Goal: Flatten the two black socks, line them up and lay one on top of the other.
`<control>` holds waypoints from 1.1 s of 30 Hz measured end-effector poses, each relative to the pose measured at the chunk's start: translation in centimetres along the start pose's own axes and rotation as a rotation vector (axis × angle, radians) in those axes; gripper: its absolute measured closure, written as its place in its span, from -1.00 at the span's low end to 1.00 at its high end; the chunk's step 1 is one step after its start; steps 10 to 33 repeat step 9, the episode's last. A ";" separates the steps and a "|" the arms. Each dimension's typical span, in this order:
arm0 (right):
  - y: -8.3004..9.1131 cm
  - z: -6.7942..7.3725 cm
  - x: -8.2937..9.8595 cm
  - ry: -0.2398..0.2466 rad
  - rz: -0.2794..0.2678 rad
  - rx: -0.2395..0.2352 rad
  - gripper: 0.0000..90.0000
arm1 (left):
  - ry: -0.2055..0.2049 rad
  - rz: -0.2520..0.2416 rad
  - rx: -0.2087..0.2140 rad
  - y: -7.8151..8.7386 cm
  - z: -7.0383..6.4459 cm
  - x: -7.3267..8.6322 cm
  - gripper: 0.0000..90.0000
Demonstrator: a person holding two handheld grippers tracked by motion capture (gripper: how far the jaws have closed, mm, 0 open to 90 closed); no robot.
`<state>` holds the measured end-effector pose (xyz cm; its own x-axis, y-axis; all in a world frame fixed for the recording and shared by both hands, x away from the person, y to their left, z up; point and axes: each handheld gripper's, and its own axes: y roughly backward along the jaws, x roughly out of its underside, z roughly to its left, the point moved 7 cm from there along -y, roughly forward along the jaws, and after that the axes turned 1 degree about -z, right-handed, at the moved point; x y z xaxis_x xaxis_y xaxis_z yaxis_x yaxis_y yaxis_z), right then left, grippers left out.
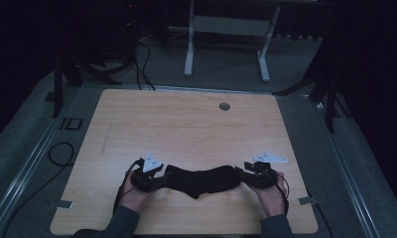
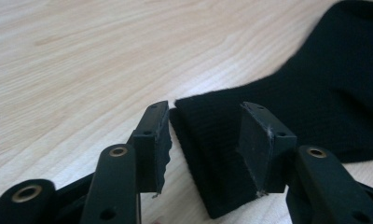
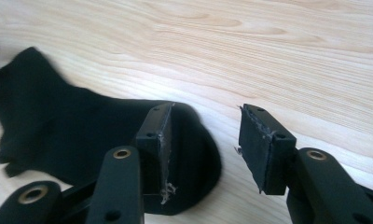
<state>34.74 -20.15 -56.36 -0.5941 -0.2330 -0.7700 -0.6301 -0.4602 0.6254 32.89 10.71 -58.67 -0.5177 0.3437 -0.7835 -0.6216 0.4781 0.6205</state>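
Black sock (image 1: 202, 180) lies stretched sideways near the front edge of the tabletop (image 1: 186, 119), between your two hands. Your left gripper (image 1: 159, 177) points inward at its cuff end, jaws spread with the cuff between them, unpinched. Your right gripper (image 1: 246, 173) points at the toe end, jaws also apart, the toe seemingly just inside. Both forearms come in low, hands facing each other.

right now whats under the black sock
The black sock lies flat on the wooden table, between the open left claw and open right claw. Bare wood shows all around it; anything beneath the fabric is covered, though no bulge shows.
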 end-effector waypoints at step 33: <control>-0.5 -3.1 1.0 -0.061 0.022 0.090 0.17 | 0.029 0.015 -0.058 0.0 1.8 -0.1 0.17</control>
